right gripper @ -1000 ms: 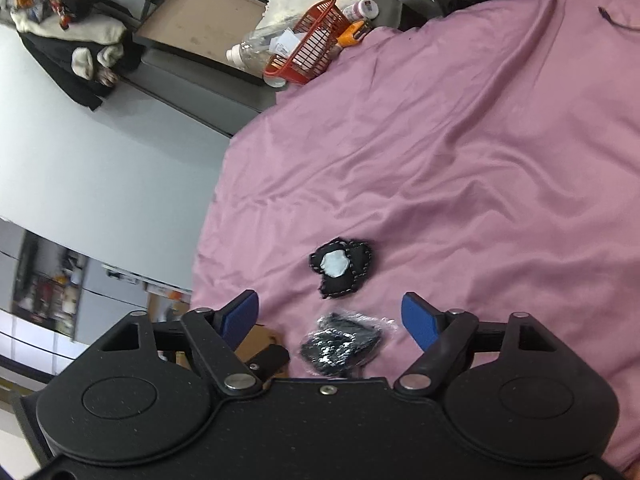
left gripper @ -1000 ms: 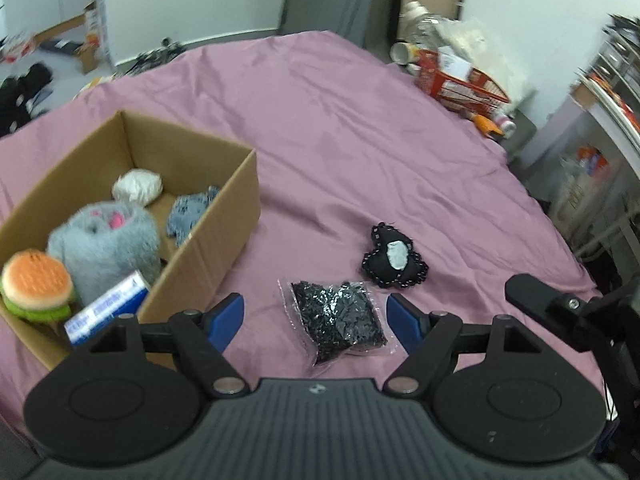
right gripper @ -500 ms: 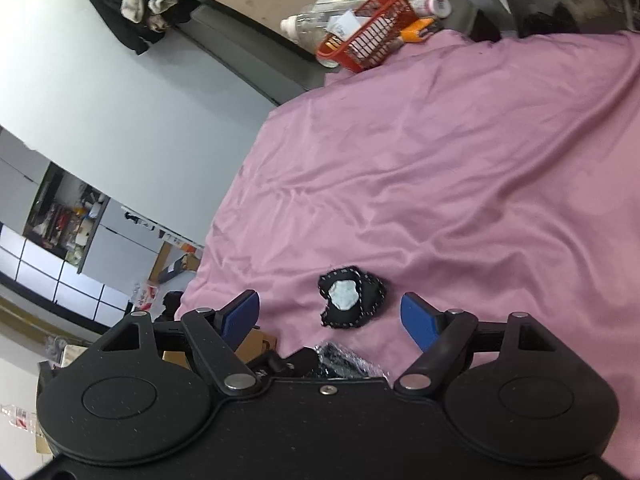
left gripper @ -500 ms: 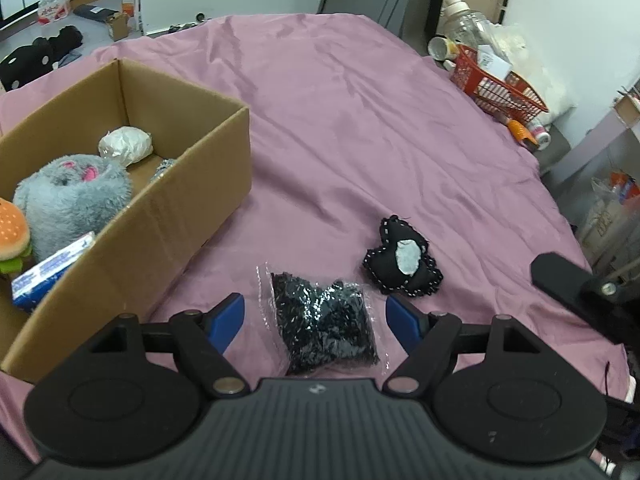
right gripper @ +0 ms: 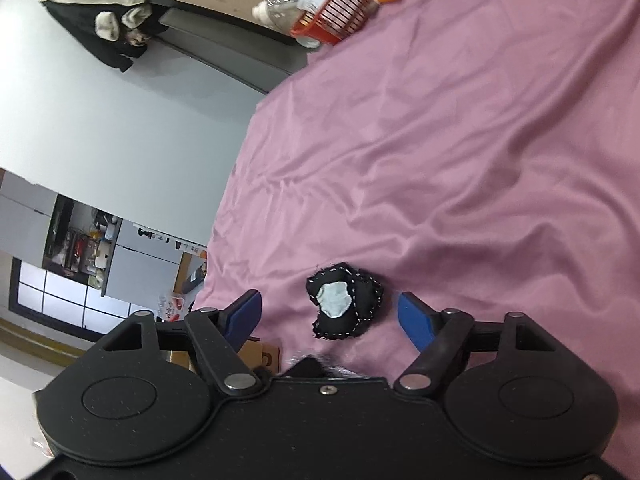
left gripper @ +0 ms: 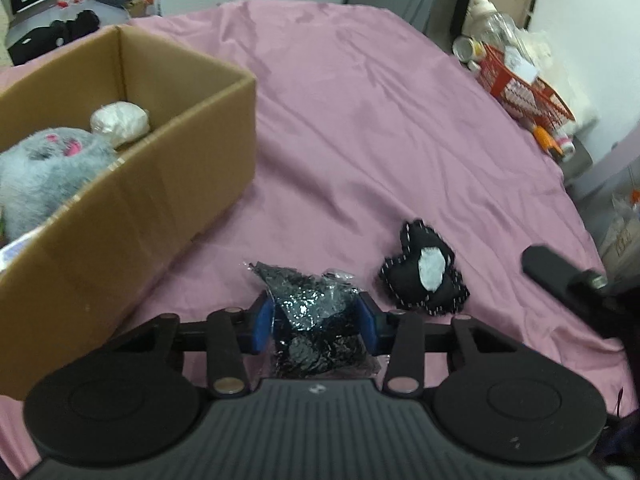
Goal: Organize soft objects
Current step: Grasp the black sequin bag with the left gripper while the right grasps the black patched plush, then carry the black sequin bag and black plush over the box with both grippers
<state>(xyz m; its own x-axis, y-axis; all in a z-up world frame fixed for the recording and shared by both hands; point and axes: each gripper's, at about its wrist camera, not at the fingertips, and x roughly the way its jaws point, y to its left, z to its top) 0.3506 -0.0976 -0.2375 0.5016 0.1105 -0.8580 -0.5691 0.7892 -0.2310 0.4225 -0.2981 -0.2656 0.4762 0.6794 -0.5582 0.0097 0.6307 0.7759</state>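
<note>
My left gripper (left gripper: 316, 322) is shut on a clear bag of black shiny bits (left gripper: 312, 304), which bunches up between the blue fingertips on the pink cloth. A black stitched plush with a white patch (left gripper: 424, 276) lies just right of it. In the right wrist view that plush (right gripper: 344, 306) sits between the blue fingertips of my open right gripper (right gripper: 330, 314), which hovers near it. A cardboard box (left gripper: 132, 200) stands to the left and holds a grey fluffy toy (left gripper: 44, 172) and a white ball (left gripper: 120, 122).
A red basket (left gripper: 524, 92) with bottles and clutter stands off the far right edge of the cloth. Part of the right gripper (left gripper: 560, 276) shows at the right. The pink cloth (left gripper: 360, 120) covers the whole table.
My left gripper has moved down onto the black bag and closed on it. My right gripper has come closer to the black plush and stays open.
</note>
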